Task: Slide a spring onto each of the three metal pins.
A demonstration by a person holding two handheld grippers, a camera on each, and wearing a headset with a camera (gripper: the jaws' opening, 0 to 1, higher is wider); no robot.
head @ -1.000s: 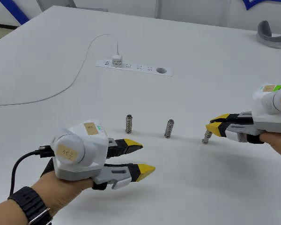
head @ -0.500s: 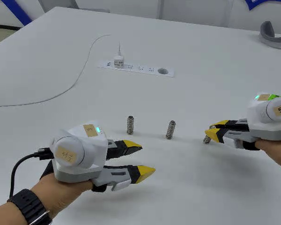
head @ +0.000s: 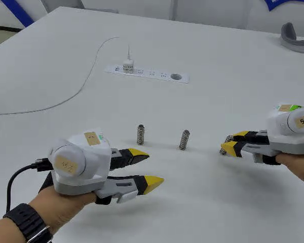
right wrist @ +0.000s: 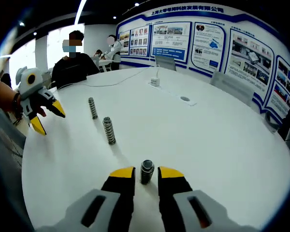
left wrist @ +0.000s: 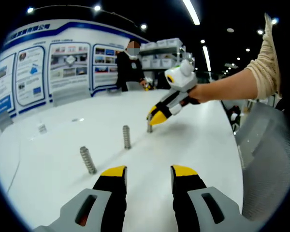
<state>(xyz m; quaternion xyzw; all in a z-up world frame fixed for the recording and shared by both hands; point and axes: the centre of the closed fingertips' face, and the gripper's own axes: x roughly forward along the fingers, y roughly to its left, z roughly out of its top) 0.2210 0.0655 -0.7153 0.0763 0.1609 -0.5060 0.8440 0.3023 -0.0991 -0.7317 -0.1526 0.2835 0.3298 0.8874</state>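
On the white desk (head: 218,61), the left coiled steel spring (head: 140,134) and the middle spring (head: 184,139) stand upright, apparently on their pins. The third spring (right wrist: 146,172) stands between the narrowly parted right tongs (head: 228,143), so the task looks nearly finished. The left tongs (head: 155,166) hover spread and empty.

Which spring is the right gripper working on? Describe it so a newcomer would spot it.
On the white table, nearer than the power strip, three springs stand in a row. It is the spring at the right end, the one sitting between the right gripper's yellow tips; the other two stand free.
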